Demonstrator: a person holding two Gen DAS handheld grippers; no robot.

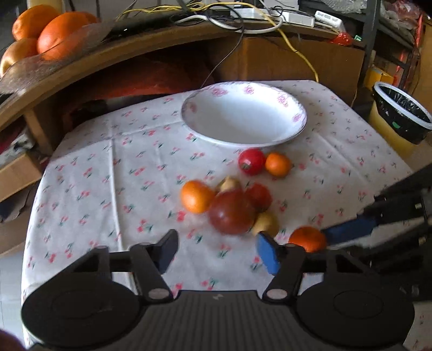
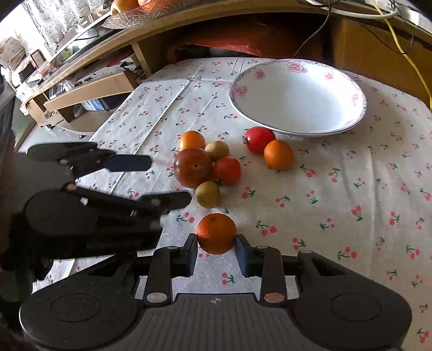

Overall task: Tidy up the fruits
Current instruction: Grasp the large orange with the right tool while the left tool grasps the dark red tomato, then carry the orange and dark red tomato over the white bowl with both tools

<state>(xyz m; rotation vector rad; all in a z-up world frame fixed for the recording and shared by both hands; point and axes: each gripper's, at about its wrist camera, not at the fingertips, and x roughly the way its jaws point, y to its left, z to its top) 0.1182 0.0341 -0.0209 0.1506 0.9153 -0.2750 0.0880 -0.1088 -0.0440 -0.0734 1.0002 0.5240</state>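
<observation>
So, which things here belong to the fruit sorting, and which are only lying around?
For the job: orange between the right tool pads, fruit cluster, tomato, second orange, plate.
Lying about: cables, bin, shelf oranges.

A white floral bowl (image 2: 297, 97) is sitting empty at the back of the surface, while a red fruit (image 2: 258, 139) and orange (image 2: 278, 154) are lying just before it, a cluster (image 2: 206, 164) nearby, and a lone orange (image 2: 216, 233) nearest.
</observation>
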